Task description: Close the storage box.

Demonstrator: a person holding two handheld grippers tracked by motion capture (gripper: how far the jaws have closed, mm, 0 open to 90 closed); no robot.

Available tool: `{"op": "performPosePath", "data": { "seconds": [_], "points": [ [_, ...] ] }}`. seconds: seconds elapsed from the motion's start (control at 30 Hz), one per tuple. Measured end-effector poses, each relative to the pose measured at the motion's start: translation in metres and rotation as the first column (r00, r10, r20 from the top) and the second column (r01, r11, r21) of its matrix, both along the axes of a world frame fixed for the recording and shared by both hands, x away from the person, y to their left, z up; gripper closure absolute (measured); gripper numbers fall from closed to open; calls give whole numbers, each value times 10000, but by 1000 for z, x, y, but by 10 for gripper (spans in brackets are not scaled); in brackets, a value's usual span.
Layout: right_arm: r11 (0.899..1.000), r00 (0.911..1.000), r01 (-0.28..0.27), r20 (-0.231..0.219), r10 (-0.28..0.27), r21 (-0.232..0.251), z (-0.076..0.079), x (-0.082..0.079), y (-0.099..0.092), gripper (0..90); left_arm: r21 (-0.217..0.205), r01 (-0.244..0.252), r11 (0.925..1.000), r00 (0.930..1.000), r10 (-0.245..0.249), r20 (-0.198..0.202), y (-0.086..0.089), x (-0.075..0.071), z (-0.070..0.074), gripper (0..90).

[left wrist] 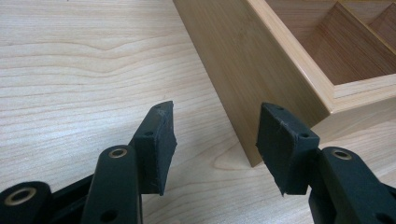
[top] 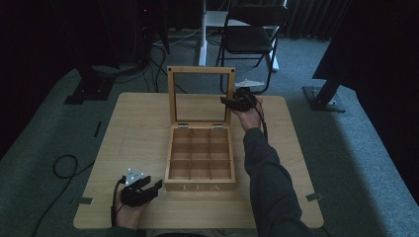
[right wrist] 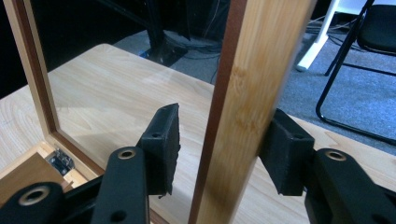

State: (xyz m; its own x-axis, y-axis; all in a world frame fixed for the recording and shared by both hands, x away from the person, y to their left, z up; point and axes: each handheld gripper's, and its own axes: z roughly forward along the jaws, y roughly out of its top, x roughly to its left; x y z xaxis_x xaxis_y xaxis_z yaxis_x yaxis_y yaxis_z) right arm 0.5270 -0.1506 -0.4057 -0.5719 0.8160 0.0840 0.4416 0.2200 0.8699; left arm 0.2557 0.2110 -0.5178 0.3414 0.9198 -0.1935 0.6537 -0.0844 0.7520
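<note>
Table [top: 138,143] of pale wood takes up most of my high view, and the wooden tea box [top: 200,170] sits near its centre, the word TEA on its near wall facing six o'clock. The box is open, with nine compartments in a three-by-three grid, all of them bare as far as I can see. Its lid [top: 200,94] stands upright off the hinges at the twelve o'clock edge of the box, a wooden frame around a clear pane through which I see the table behind it.

A folding chair [top: 249,34] stands on the grey floor beyond the table, toward one o'clock.

My right gripper [top: 237,102] is up at the lid's three o'clock side rail. In the right gripper view the rail runs straight up between the jaws: the right-hand pad [right wrist: 285,156] looks to be against the wood, while the left-hand pad [right wrist: 161,149] stands clear of it with a gap (so not a firm pinch, the jaws only partly spread around the rail).

My left gripper [top: 148,187] rests low on the table at about eight o'clock from the box, just beside its near left corner. In the left gripper view its jaws are spread with nothing between them, the box corner just ahead.
</note>
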Motion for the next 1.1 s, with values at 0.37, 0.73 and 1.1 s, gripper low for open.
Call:
{"op": "performPosePath", "data": {
  "seconds": [0.37, 0.73, 1.1],
  "points": [
    [9991, 9941, -397, 1005, 412, -163, 3, -35, -7, 558, 87, -186, 9998, 9994, 183, 283, 2, -1, 5, 466],
    [9968, 9915, -782, 1058, 760, 173, 6, -69, -13, 538, 18, -242, 9997, 9967, 240, 777, 15, 11, 33, 475],
    [9966, 9895, -822, 1202, 806, 83, 4, -86, -14, 525, 451, 573, 9973, 9900, -626, 1262, 6, 50, 81, 463]
  ]
}}
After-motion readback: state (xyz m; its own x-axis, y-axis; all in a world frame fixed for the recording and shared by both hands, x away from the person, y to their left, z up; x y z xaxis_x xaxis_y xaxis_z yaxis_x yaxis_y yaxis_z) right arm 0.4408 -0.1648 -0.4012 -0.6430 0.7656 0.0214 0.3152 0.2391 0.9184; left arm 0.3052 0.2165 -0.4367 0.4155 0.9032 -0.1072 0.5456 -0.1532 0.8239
